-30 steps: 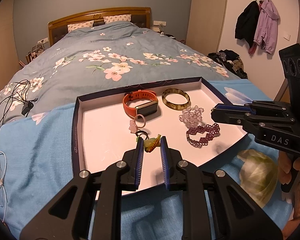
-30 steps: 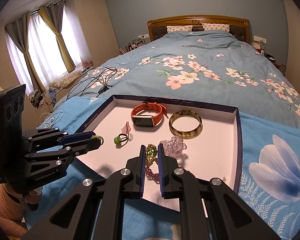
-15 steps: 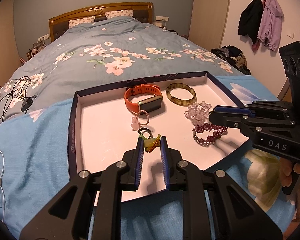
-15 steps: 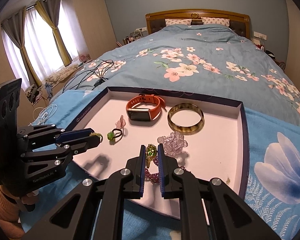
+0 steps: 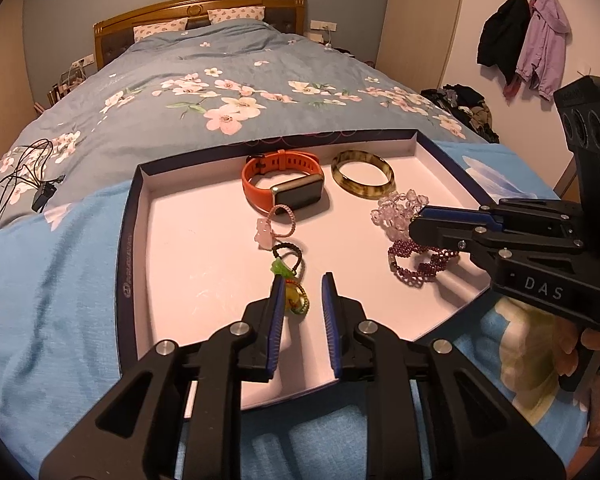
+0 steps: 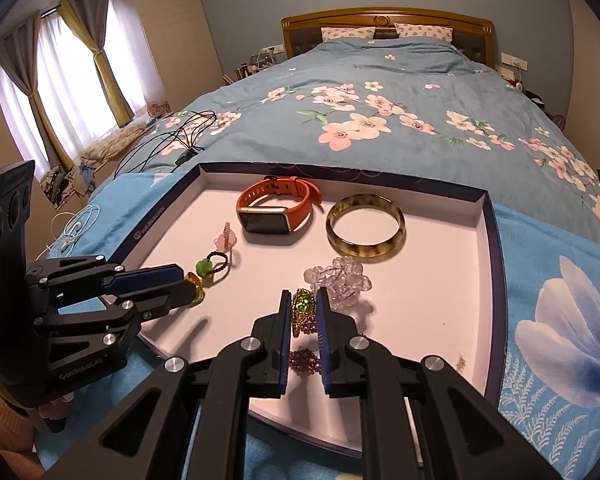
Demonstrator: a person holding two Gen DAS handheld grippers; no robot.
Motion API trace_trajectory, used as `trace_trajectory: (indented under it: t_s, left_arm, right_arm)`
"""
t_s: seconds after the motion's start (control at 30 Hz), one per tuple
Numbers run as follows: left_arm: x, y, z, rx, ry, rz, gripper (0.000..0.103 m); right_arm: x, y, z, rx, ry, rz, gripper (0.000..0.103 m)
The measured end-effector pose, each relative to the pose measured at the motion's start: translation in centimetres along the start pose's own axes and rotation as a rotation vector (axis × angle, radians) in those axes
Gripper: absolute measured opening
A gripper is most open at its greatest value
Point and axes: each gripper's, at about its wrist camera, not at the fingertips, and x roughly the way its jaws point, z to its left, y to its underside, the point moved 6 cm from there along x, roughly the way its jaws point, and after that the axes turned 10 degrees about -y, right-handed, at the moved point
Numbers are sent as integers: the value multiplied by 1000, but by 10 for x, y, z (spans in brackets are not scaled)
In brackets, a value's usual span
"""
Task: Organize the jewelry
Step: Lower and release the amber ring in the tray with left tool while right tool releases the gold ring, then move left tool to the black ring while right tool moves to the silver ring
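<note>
1. While the tray [image 5: 129,240] lies on the bed [image 5: 228,80], the left gripper [image 5: 302,300] has just widened its jaws; the yellow-green ring [image 5: 296,300] lies loose on the tray floor beside one pad.
2. The right gripper [image 6: 303,312] clenches a green-stone ring [image 6: 302,305] above the purple bead bracelet [image 6: 305,360].
</note>
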Motion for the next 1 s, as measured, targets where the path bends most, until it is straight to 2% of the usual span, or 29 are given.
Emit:
trace_trajectory:
  t_s: [0.13, 0.2, 0.3, 0.37, 0.43, 0.6, 0.7, 0.83, 1.0]
  left_arm:
    - [-7, -2, 2, -4, -2, -21, 28]
    - [-15, -3, 4, -4, -5, -42, 36]
    - [-30, -3, 6, 6, -12, -79, 38]
    - [-43, -2, 8, 10, -15, -102, 44]
    - [-55, 1, 9, 17, -2, -126, 47]
    - [-85, 20, 8, 57, -3, -171, 57]
    - [-98, 41, 5, 94, 1, -170, 57]
    - [-106, 67, 3, 124, 12, -142, 58]
    - [-111, 93, -2, 140, 32, -103, 58]
  right_arm:
    - [-4, 0, -2, 10, 3, -13, 12]
    - [-7, 0, -4, 18, 6, -20, 16]
    - [-16, -1, -6, 30, 2, -42, 19]
    - [-22, -1, -7, 36, -1, -55, 21]
    - [-30, 1, -7, 42, -4, -70, 28]
    - [-57, 12, 9, 6, -23, -93, 31]
    - [-73, 25, 20, -27, -38, -104, 40]
    - [-82, 53, 35, -49, -60, -70, 40]
    - [-74, 88, 47, -61, -43, 5, 40]
